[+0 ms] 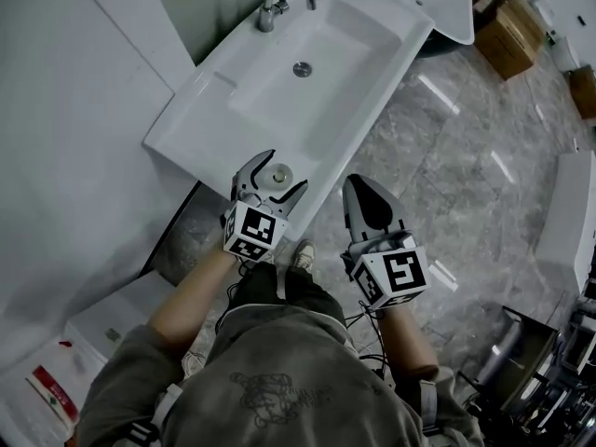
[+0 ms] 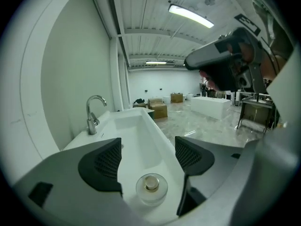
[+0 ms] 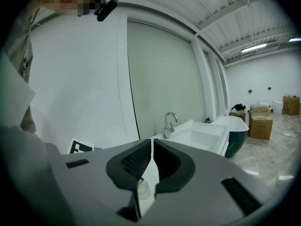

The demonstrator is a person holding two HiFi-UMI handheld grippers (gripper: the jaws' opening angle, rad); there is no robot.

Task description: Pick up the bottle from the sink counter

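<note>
Jaws of the left gripper [image 2: 148, 145] stand wide apart on either side of the bottle [image 2: 151, 189], with both pads clear of it. The right gripper [image 3: 152, 141] is closed with nothing between its jaws, just beside the counter's edge over the floor [image 1: 466, 156]. The small round bottle stands upright at the near end of the white sink counter [image 1: 200, 110], well apart from the faucet [image 1: 275, 3].
</note>
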